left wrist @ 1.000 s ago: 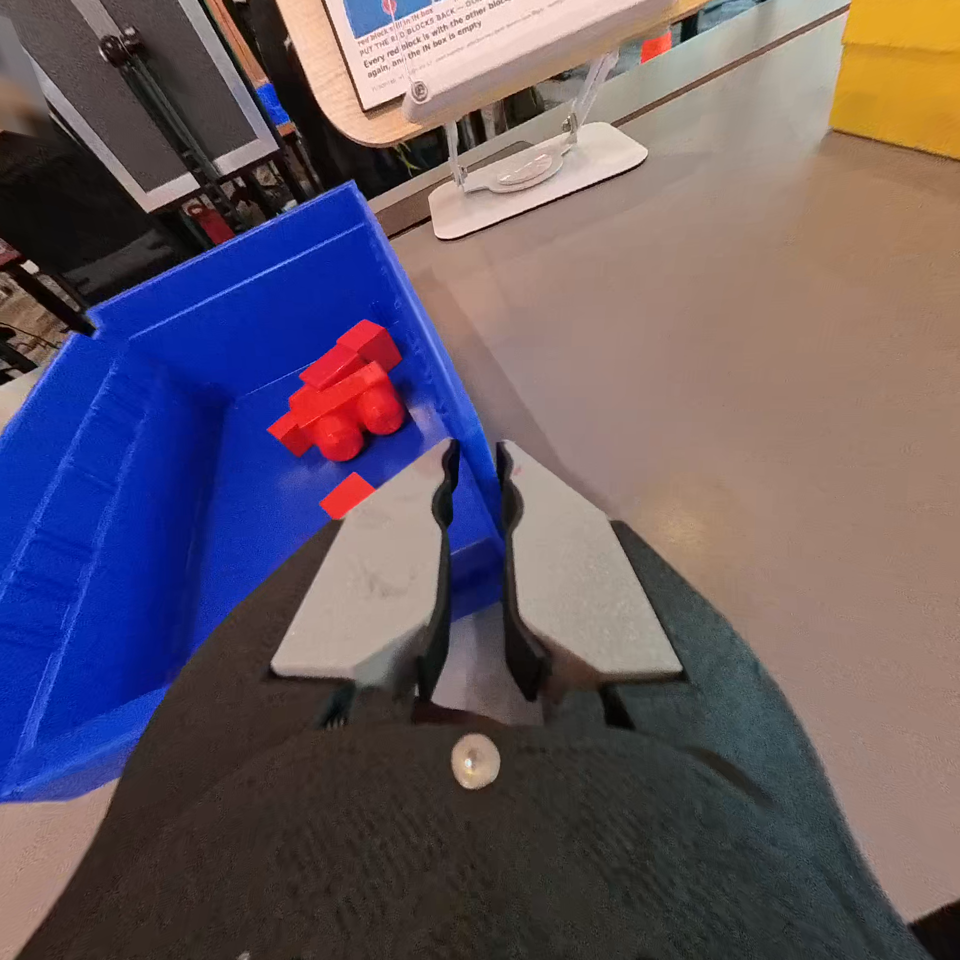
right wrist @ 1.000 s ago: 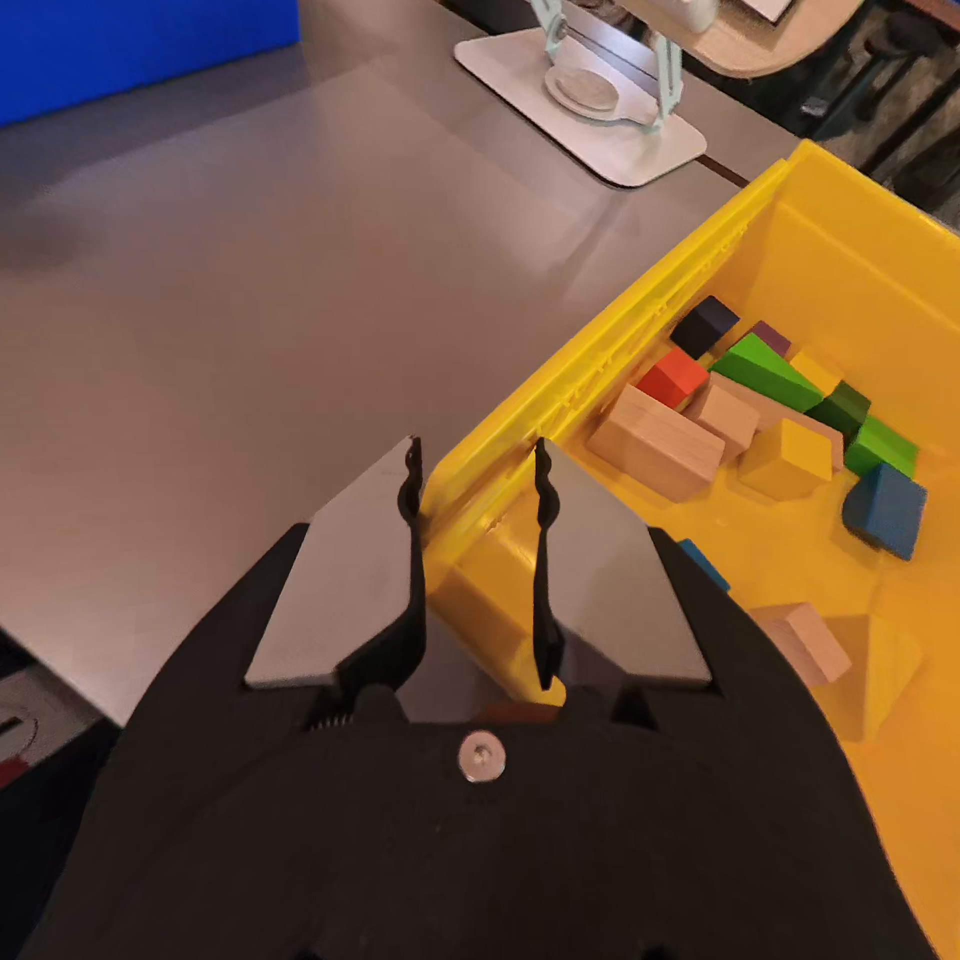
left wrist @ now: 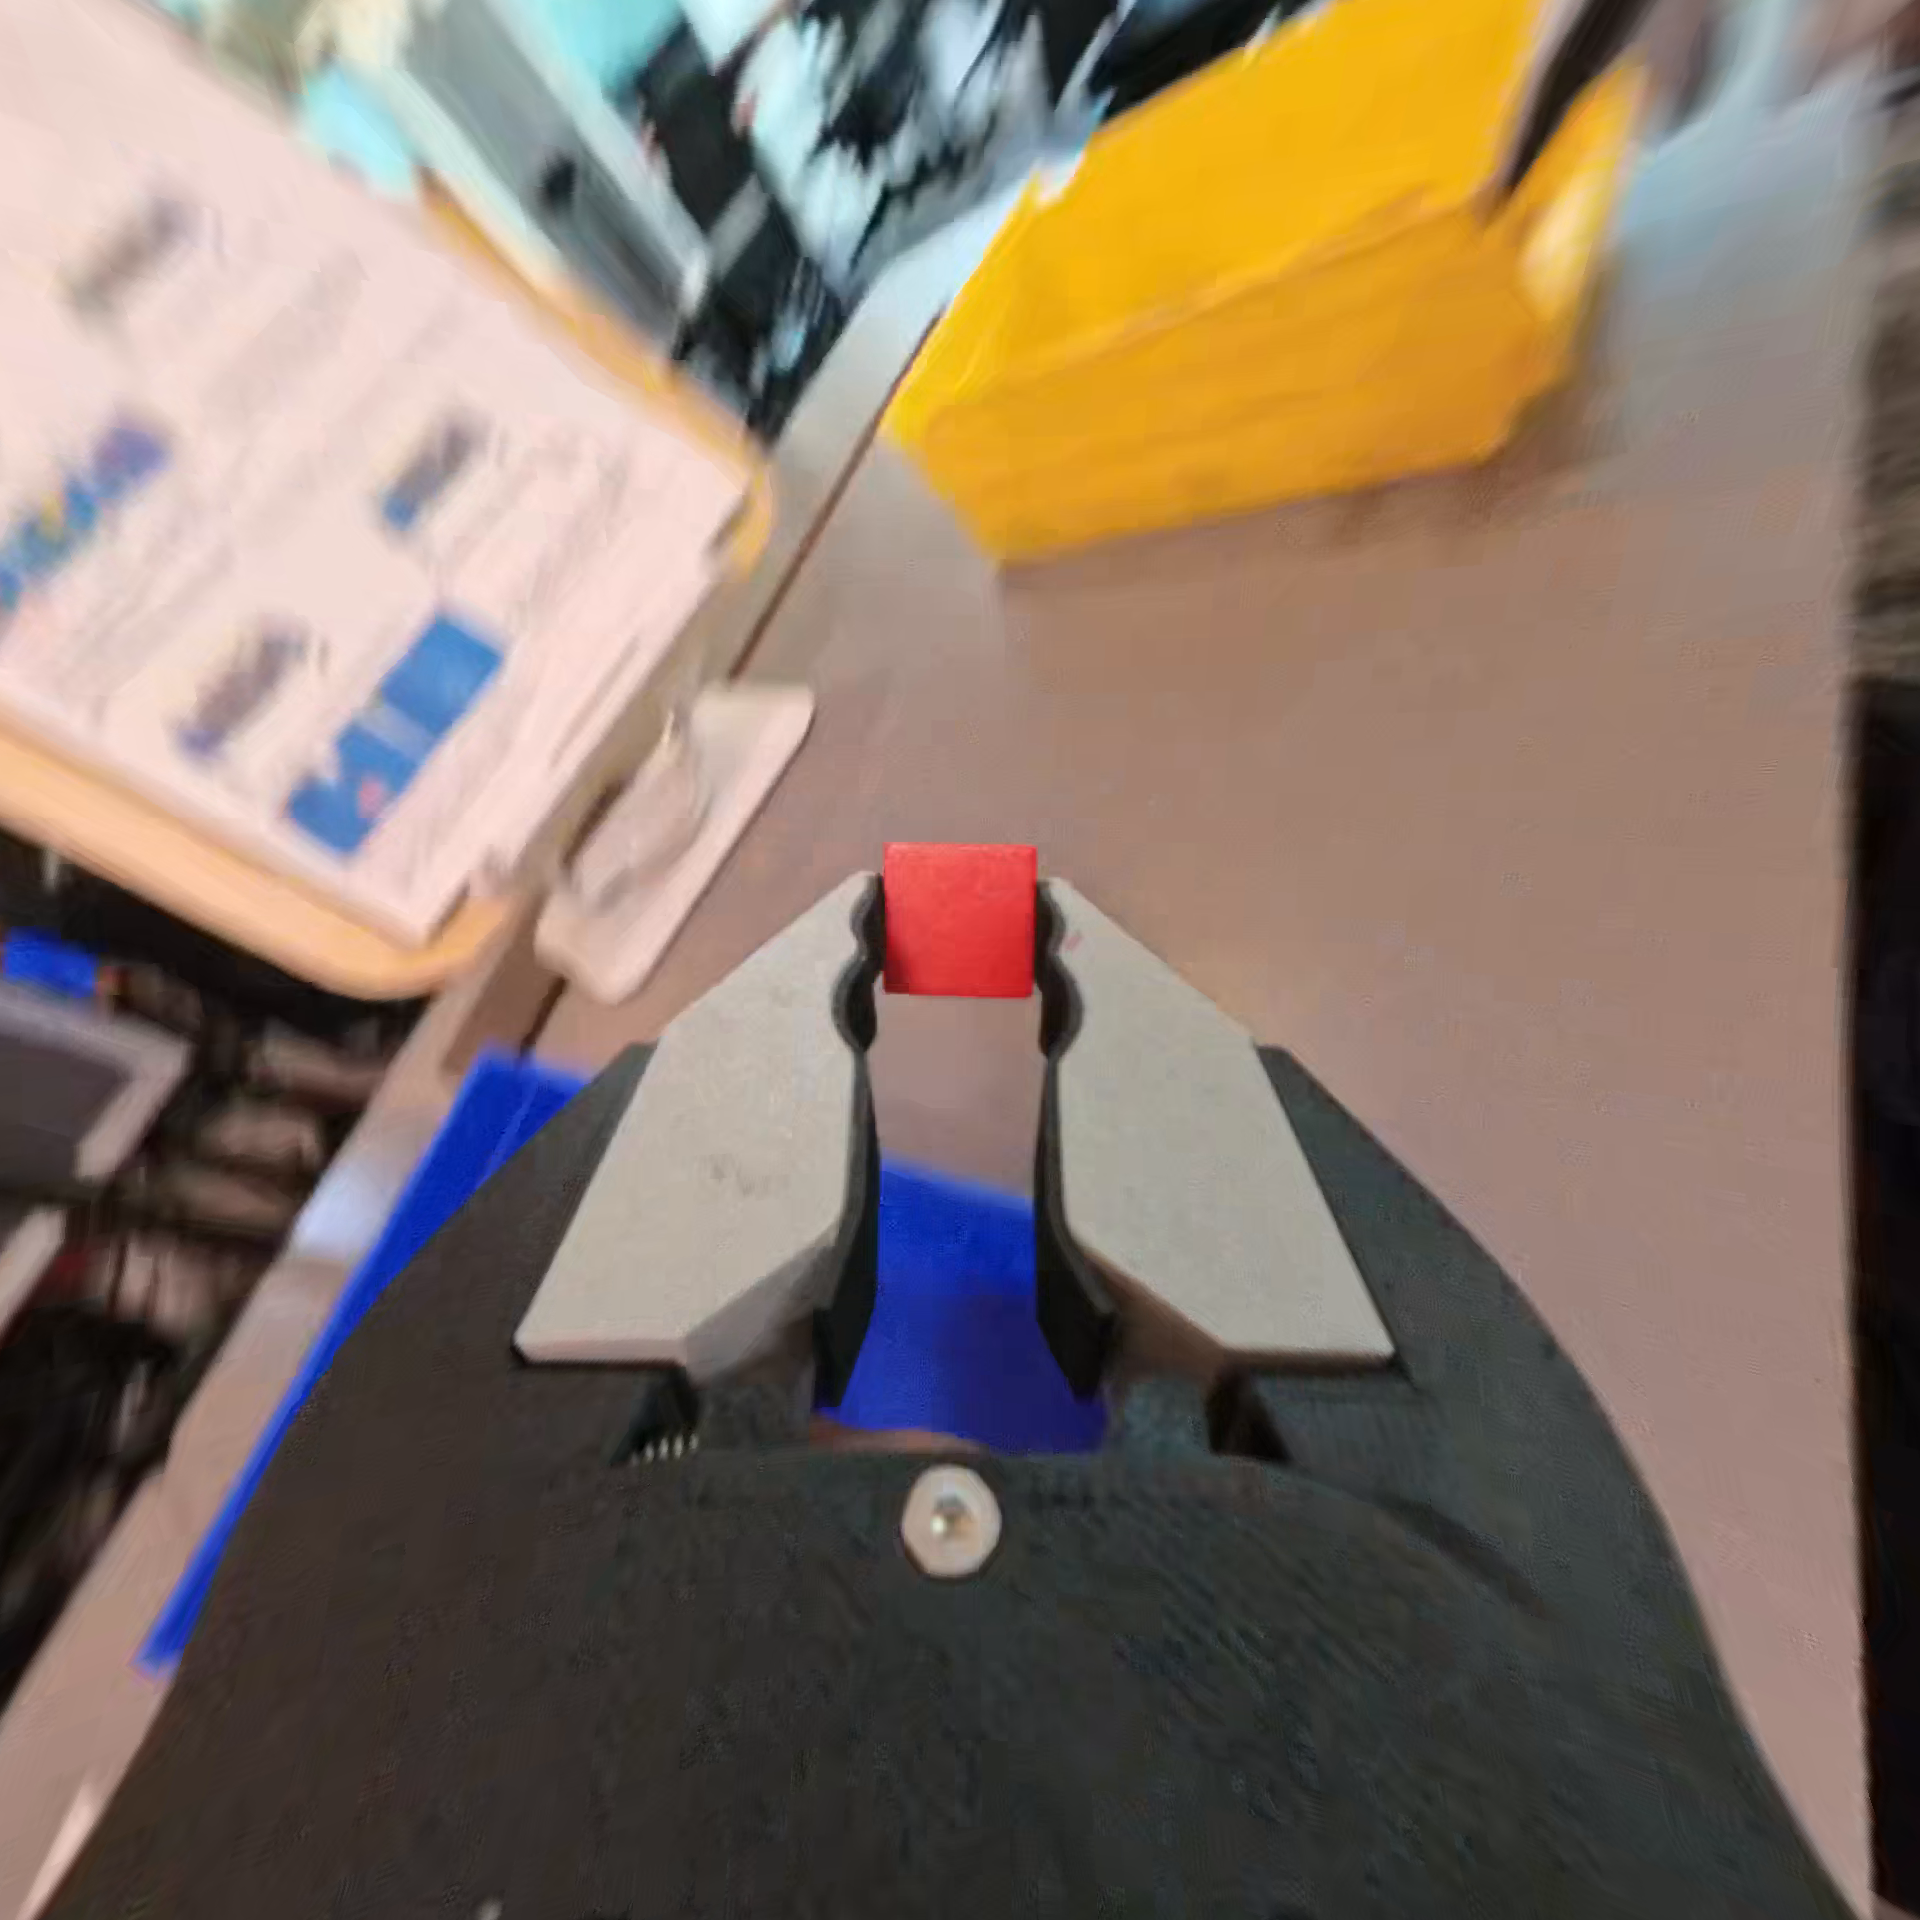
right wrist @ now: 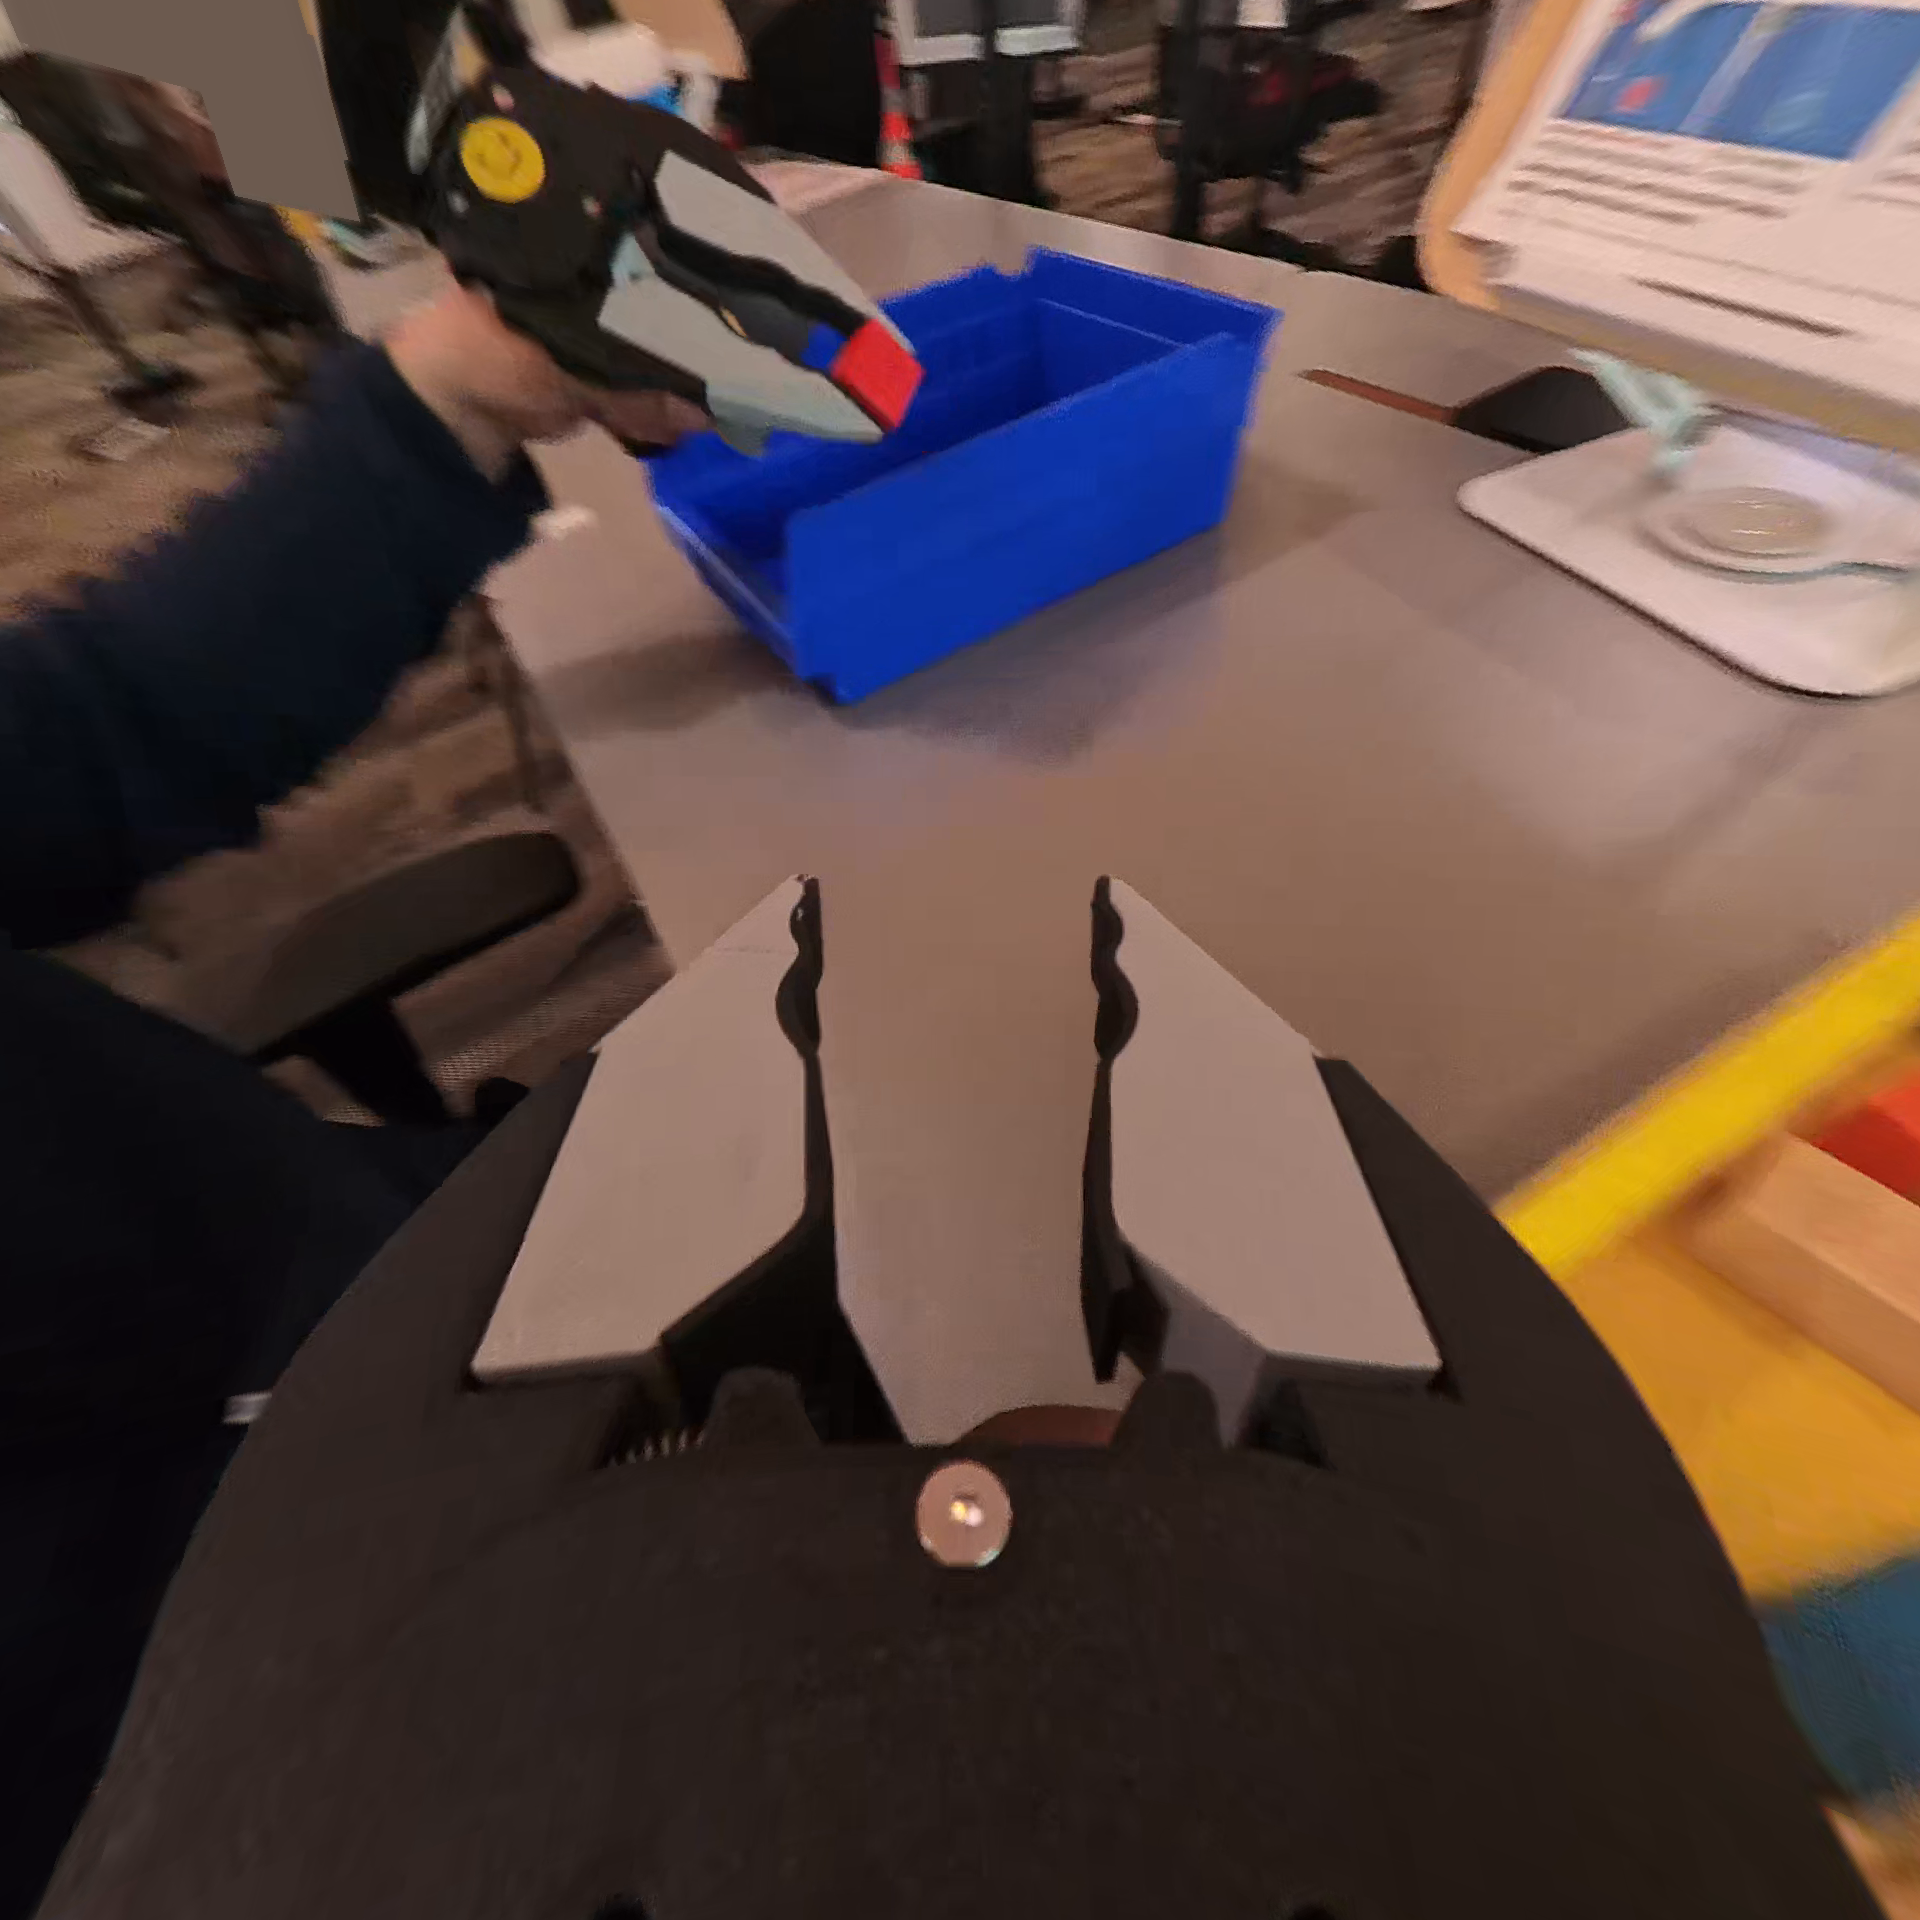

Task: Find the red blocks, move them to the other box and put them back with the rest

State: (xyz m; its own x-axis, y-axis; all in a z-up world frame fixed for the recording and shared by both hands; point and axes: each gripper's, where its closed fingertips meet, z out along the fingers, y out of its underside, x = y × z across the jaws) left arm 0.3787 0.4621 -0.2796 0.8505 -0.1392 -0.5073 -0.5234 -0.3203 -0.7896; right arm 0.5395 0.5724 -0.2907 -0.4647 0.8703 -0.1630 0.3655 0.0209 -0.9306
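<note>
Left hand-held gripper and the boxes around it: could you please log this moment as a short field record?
left hand-held gripper: shut on a red block, pads pressing its two sides
carrying position: raised above the blue box
right hand-held gripper: open, nothing between its fingers, over the grey table
yellow box: across the table from the blue box; wooden and red blocks partly visible inside
blue box contents: none visible
image quality: heavy motion blur

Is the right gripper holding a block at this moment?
No. In the right wrist view the right gripper has its fingers spread wide, with only bare table between them.
</note>
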